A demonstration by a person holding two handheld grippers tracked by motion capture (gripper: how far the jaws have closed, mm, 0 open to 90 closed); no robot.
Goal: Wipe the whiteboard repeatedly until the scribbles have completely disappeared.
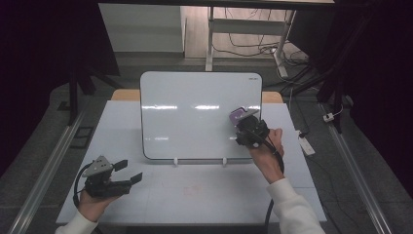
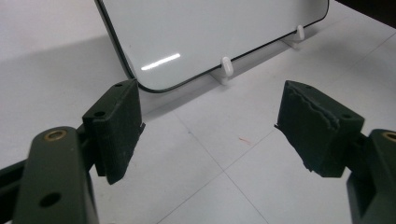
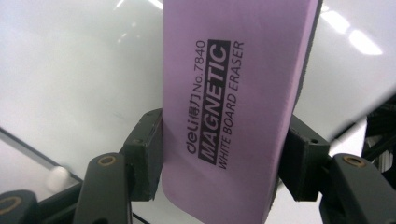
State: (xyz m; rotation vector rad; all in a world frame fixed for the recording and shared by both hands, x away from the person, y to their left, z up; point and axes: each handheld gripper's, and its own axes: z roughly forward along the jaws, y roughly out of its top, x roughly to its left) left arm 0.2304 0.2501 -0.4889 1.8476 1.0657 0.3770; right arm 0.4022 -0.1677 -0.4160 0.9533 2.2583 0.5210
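Two grippers over pale grey tabletop (image 1: pixel 195 195). Right gripper (image 3: pixel 224 154) clenched on flat purple magnetic whiteboard eraser (image 3: pixel 233 93), pressed against glossy white rounded-corner whiteboard (image 1: pixel 195 117) propped on small white clips (image 2: pixel 226 67). Left gripper (image 2: pixel 210 135) released, jaws apart, hovering near table's front left. Beyond: dark curtains, grey floor, trailing cables (image 1: pixel 253 46).
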